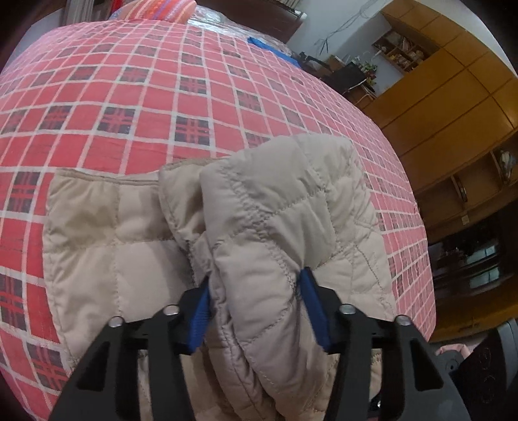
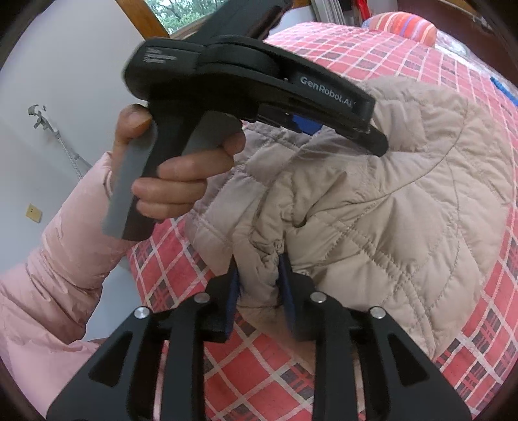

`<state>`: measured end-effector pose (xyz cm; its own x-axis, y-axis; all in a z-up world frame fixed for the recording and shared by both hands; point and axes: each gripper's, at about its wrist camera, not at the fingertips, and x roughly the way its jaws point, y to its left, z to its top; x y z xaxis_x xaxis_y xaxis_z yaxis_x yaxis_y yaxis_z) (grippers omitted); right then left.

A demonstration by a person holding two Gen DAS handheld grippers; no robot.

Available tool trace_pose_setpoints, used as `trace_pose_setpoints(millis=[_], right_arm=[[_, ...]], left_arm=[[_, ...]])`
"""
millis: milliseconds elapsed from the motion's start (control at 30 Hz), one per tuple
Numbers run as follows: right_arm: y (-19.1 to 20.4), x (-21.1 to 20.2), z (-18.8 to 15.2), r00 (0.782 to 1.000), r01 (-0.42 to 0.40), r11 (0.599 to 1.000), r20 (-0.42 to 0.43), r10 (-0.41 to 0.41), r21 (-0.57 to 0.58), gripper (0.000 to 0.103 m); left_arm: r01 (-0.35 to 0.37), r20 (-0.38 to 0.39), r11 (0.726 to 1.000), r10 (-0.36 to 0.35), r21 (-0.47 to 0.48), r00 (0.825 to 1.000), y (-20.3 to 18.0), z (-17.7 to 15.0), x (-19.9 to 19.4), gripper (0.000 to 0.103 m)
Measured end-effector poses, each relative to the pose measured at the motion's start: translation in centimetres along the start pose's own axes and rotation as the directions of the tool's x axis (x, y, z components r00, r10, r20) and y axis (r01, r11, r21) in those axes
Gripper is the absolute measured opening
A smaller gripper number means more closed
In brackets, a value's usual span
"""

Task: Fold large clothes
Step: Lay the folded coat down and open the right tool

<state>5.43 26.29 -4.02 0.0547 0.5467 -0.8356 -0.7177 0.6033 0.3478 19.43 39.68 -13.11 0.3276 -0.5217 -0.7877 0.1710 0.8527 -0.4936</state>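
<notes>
A beige quilted jacket (image 1: 136,226) lies on a bed covered by a red plaid sheet (image 1: 129,97). In the left wrist view my left gripper (image 1: 255,285) is shut on a thick folded bunch of the jacket, its blue pads pressed into both sides of the fabric. In the right wrist view my right gripper (image 2: 259,268) is shut on a gathered edge of the same jacket (image 2: 404,200). The left gripper (image 2: 336,129) shows there too, held by a hand (image 2: 181,175) in a pink sleeve, clamped on the jacket's upper part.
Wooden cabinets (image 1: 453,107) stand to the right of the bed. A striped pillow (image 1: 162,9) lies at the bed's head, with a blue item (image 1: 268,48) near the far edge. A grey wall (image 2: 58,97) and a window are on the left.
</notes>
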Motion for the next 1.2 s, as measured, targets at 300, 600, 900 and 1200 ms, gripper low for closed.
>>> trace_pose_setpoints(millis=[300,600,900,1200], right_arm=[[-3.2,-8.3,-2.3,0.986,0.054,0.992,0.150,-0.072,0.115,0.051],[-10.2,-8.0,-5.7,0.988,0.082,0.927,0.094,-0.124,0.366,0.051],[-9.3,-8.7,-5.2,0.988,0.001,0.942,0.144,-0.052,0.336,0.055],[-7.2,-4.5,-3.7,0.999,-0.009,0.952,0.054,-0.008,0.307,0.055]], left_arm=[[0.025,0.038,1.000,-0.026,0.015,0.999,-0.8,0.1,-1.5,0.023],[0.106,0.140,0.991,-0.117,0.081,0.983,-3.0,-0.3,-6.7,0.015],[0.084,0.247,0.988,-0.113,0.126,0.962,-1.6,-1.9,-13.5,0.015],[0.109,0.147,0.992,-0.098,-0.070,0.984,8.8,-3.1,-8.0,0.018]])
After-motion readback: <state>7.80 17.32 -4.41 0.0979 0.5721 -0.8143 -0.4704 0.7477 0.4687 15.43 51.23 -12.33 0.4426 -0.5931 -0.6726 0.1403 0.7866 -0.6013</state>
